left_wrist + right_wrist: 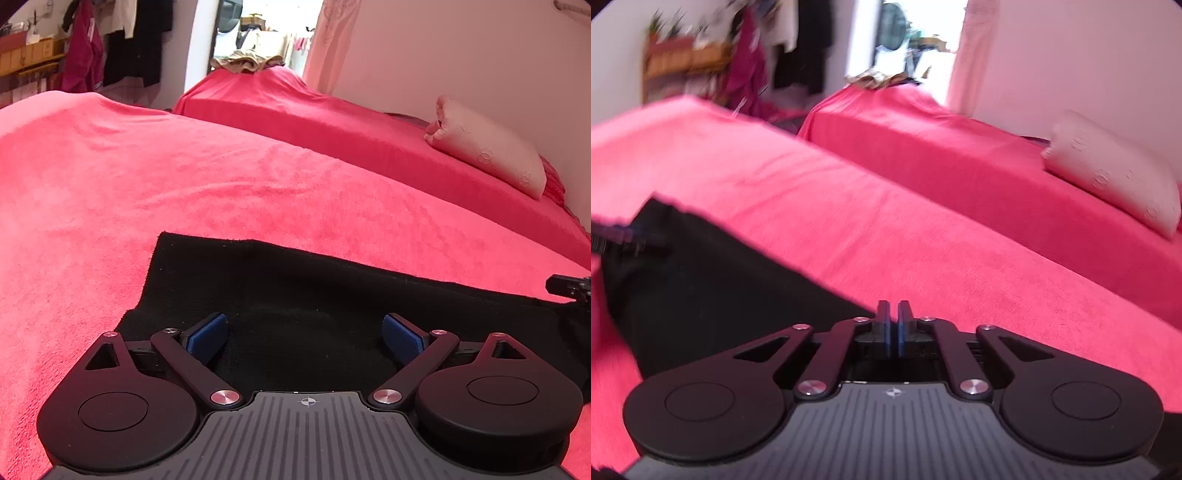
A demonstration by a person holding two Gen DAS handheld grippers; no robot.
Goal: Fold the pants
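Black pants lie flat on a red bed cover, folded into a broad dark band. My left gripper is open, its blue pads spread just above the pants' near part. The right gripper's tip shows at the far right edge. In the right wrist view the pants lie to the left, and my right gripper has its pads pressed together at the pants' right edge; whether cloth is between them I cannot tell. The left gripper shows at the left edge.
A second red-covered bed stands behind, with a pale pillow at the right against the wall. Beige clothes lie on its far end. Clothes hang at the back left by a wooden shelf.
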